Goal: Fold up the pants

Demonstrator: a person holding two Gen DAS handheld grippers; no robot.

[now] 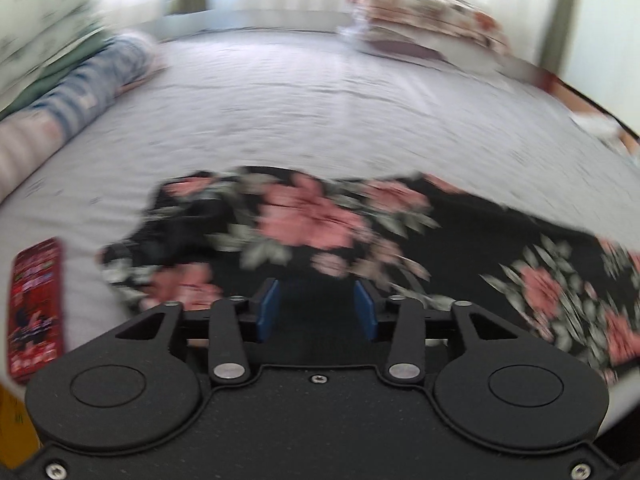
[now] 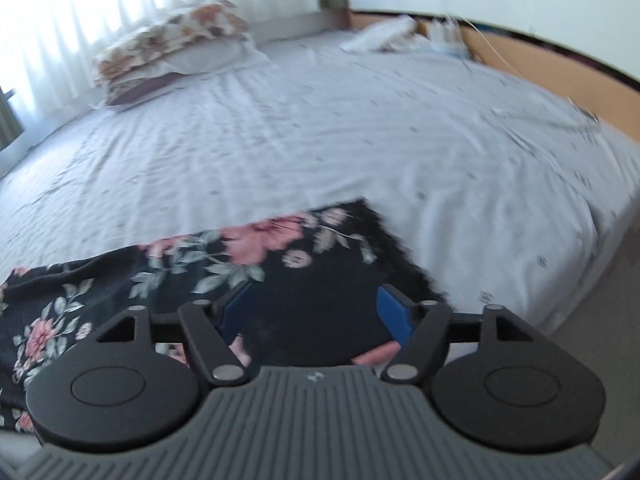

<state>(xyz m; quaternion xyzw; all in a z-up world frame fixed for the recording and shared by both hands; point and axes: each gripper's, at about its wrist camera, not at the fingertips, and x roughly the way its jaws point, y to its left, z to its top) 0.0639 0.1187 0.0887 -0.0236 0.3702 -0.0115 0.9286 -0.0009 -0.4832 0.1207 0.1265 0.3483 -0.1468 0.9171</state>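
Black pants with pink flowers and grey-green leaves (image 1: 312, 220) lie spread on the pale grey bed sheet (image 1: 320, 112). My left gripper (image 1: 316, 304) hovers over their near edge, its blue pads apart and nothing between them. In the right wrist view the same pants (image 2: 256, 256) reach to a corner at the centre right. My right gripper (image 2: 314, 312) is over that end, jaws wide apart, with only fabric below them. Both views are blurred by motion.
A red phone-sized packet (image 1: 36, 308) lies on the sheet at the left. Folded clothes and a striped roll (image 1: 80, 80) line the left edge. A floral pillow (image 1: 424, 20) sits at the back, also in the right wrist view (image 2: 172, 44). The bed's edge (image 2: 592, 248) drops off at right.
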